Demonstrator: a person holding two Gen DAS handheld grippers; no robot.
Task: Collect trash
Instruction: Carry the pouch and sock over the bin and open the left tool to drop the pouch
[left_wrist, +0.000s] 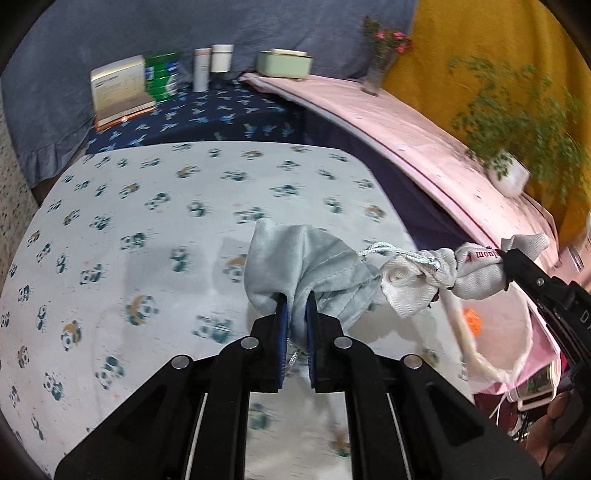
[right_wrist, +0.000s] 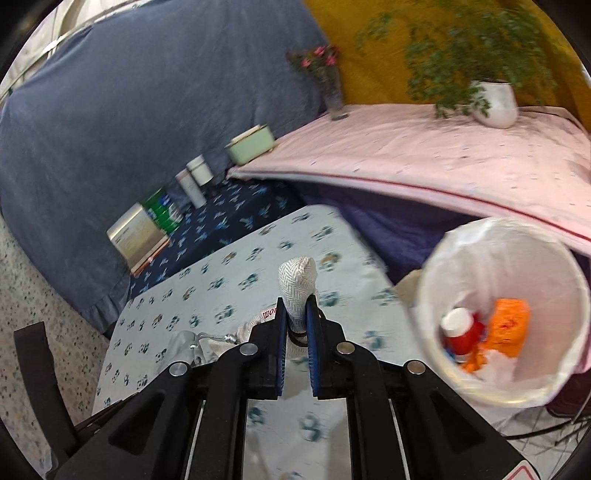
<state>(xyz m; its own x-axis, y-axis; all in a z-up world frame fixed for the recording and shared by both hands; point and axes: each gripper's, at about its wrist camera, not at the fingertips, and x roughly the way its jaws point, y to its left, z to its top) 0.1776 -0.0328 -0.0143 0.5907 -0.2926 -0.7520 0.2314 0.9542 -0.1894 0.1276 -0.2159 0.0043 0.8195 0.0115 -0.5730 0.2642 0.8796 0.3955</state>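
Note:
My left gripper (left_wrist: 296, 306) is shut on a grey velvet pouch (left_wrist: 310, 273), held above the panda-print table (left_wrist: 147, 240). My right gripper (right_wrist: 296, 317) is shut on a white herringbone cloth bag (right_wrist: 297, 284), also held above the table. In the left wrist view that white bag (left_wrist: 443, 273) hangs just right of the grey pouch, touching it, with its white drawstring (left_wrist: 391, 253) across the pouch. The right gripper's fingers (left_wrist: 524, 269) pinch its far end. A white-lined trash bin (right_wrist: 461, 258) at the table's right holds a red bottle (right_wrist: 463, 332) and orange scraps (right_wrist: 508, 325).
A pink-covered shelf (left_wrist: 406, 129) runs behind the table with a white potted plant (right_wrist: 496, 99), a flower vase (right_wrist: 332, 92) and a green box (right_wrist: 249, 146). A lower dark blue surface (left_wrist: 221, 114) holds boxes and cans (left_wrist: 162, 75). Blue and yellow cloths hang behind.

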